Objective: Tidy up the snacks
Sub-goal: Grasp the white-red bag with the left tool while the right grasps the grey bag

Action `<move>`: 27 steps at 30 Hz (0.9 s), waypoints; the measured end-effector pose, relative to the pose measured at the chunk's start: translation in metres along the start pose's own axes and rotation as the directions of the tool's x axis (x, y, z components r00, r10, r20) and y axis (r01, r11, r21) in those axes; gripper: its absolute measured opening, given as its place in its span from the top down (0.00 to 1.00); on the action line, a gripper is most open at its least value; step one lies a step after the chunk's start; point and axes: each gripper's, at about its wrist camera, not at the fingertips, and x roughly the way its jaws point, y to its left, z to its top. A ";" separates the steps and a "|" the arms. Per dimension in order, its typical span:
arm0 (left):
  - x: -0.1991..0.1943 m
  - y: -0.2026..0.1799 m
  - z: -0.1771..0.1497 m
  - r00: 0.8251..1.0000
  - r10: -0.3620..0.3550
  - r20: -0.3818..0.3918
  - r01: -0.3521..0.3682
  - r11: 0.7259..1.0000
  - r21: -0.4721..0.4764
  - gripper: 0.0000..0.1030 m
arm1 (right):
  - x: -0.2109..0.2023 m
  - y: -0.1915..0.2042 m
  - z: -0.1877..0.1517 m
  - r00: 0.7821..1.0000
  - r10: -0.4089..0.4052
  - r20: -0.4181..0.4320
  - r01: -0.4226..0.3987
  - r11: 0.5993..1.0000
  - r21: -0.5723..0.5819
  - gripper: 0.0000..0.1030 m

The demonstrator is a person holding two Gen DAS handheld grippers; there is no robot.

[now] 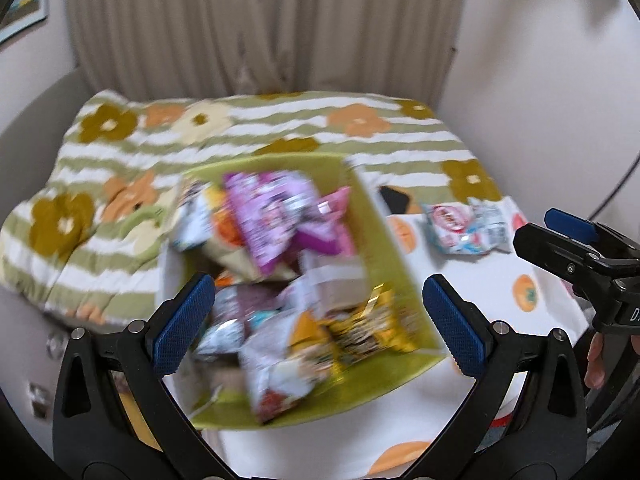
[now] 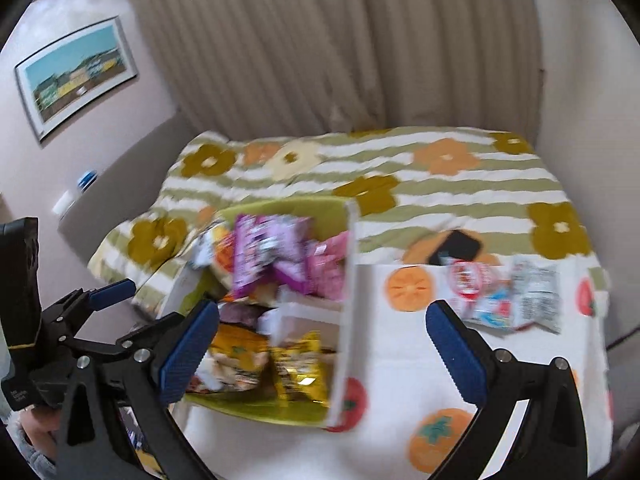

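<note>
A lime-green box [image 1: 372, 216] full of snack packets sits on a white cloth with orange fruit prints; it also shows in the right wrist view [image 2: 312, 206]. A purple packet [image 1: 268, 216] lies on top, a yellow one [image 1: 372, 328] near the front. Two white-and-red packets [image 1: 468, 226] lie loose on the cloth to the right of the box, and show in the right wrist view [image 2: 504, 292]. My left gripper [image 1: 316, 320] is open and empty above the box's near end. My right gripper [image 2: 322, 344] is open and empty over the box's right wall. Both views are blurred.
A green-striped floral blanket [image 1: 240, 128] covers the bed behind the box. A black phone [image 2: 456, 250] lies at the cloth's far edge. Beige curtains [image 1: 260, 28] hang behind. A framed picture [image 2: 76, 72] hangs on the left wall.
</note>
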 end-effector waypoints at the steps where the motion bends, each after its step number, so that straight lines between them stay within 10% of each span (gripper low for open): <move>1: 0.001 -0.008 0.003 1.000 -0.007 0.002 0.007 1.000 0.013 0.00 | -0.004 -0.007 0.001 1.000 -0.016 0.006 0.016 1.000 0.007 0.00; 13: 0.079 -0.141 0.058 0.990 -0.123 -0.064 0.128 0.989 0.078 0.00 | -0.030 -0.144 0.021 0.990 -0.142 0.016 0.139 0.985 0.100 0.00; 27: 0.252 -0.207 0.077 0.939 -0.124 -0.320 0.106 0.992 -0.074 0.00 | 0.064 -0.276 0.015 0.976 -0.072 -0.207 0.110 0.978 0.178 0.00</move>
